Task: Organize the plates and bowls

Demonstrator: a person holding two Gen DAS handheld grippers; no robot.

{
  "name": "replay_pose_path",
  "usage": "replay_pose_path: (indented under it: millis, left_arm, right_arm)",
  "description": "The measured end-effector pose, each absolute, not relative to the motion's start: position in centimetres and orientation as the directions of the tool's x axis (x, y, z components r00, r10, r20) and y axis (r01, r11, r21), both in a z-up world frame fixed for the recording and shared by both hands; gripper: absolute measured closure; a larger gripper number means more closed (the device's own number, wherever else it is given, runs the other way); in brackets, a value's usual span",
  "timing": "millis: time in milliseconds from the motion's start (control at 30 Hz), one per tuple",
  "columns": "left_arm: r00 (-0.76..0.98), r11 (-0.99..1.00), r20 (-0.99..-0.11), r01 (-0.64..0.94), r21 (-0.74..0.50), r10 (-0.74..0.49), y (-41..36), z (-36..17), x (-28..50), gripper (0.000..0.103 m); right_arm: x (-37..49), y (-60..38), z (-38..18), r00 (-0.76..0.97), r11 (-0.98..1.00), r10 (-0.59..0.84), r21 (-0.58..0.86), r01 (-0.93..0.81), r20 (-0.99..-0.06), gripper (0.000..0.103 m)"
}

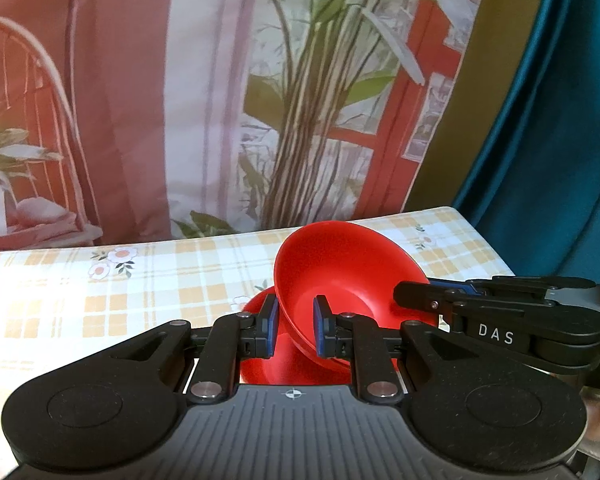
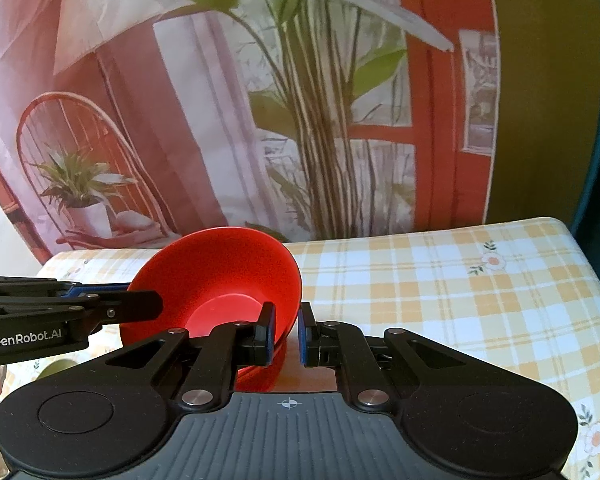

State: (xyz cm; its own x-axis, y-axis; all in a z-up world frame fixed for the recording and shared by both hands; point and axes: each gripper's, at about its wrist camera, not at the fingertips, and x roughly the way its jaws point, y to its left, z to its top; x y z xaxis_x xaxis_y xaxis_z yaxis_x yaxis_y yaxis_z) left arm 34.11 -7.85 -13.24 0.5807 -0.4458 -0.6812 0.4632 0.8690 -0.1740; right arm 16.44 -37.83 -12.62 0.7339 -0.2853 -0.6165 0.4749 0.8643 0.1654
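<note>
**Two grippers sharing one red bowl above a checked tablecloth**

Nearest in the left wrist view, the left gripper (image 1: 294, 328) is pinching the near rim of a red bowl (image 1: 340, 276), one blue pad inside the wall and one outside. In the right wrist view, the right gripper (image 2: 287, 330) is doing the same on the opposite rim of that bowl (image 2: 228, 276) — jaws nearly together, the thin wall clamped between them. Each gripper is showing from the side in the other's view.

The bowl is hanging tilted between the two tools, lifted clear of the table, its mouth facing up and away. Just beneath it, in the left view, a second red piece (image 1: 260, 368) is lying on the cloth; whether it is a plate or another bowl is hard to tell.

The bowl is looking like light, stiff plastic with a smooth, probably slippery surface, so the rim is the sensible place to grip, and it should survive a knock.

Beyond, the yellow-checked tablecloth (image 2: 440, 280) is stretching to a printed curtain (image 2: 260, 100) of plants and a red window.
</note>
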Motion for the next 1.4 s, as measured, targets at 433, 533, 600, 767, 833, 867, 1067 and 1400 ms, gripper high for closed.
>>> replay_pose_path:
  millis: [433,533,600,767,833,867,1067,1400]
  left_arm:
    - [0.558,0.88,-0.715,0.442,-0.174,-0.422,-6.7,-15.3,34.9,0.084]
    - [0.553,0.88,-0.719,0.441,-0.175,-0.42,-6.7,-15.7,35.0,0.084]
    - [0.553,0.882,-0.722,0.44,-0.171,-0.416,-6.7,-15.9,35.0,0.084]
    - [0.547,0.884,-0.731,0.437,-0.166,-0.408,-6.7,-16.3,35.2,0.084]
    - [0.545,0.885,-0.734,0.436,-0.165,-0.406,-6.7,-16.4,35.2,0.084]
    - [0.544,0.885,-0.735,0.436,-0.165,-0.405,-6.7,-16.5,35.2,0.084]
    - [0.539,0.885,-0.74,0.437,-0.161,-0.401,-6.7,-16.7,35.1,0.084]
    - [0.538,0.887,-0.746,0.436,-0.153,-0.393,-6.8,-16.8,35.1,0.084]
  right_arm:
    - [18.1,-37.3,-14.1,0.713,0.867,-0.268,0.16,0.471,-0.647,0.092]
    - [18.3,-37.3,-14.3,0.709,0.867,-0.268,0.157,0.472,-0.652,0.092]
    - [18.4,-37.3,-14.5,0.707,0.869,-0.267,0.154,0.471,-0.655,0.092]
    - [18.6,-37.2,-15.1,0.699,0.868,-0.259,0.156,0.471,-0.667,0.091]
    - [18.6,-37.1,-15.2,0.697,0.868,-0.258,0.156,0.472,-0.669,0.091]
    - [18.6,-37.0,-15.2,0.697,0.868,-0.258,0.156,0.472,-0.669,0.091]
    - [18.5,-36.9,-15.2,0.696,0.869,-0.26,0.152,0.471,-0.669,0.09]
    - [18.4,-36.9,-15.2,0.696,0.869,-0.261,0.152,0.471,-0.669,0.086]
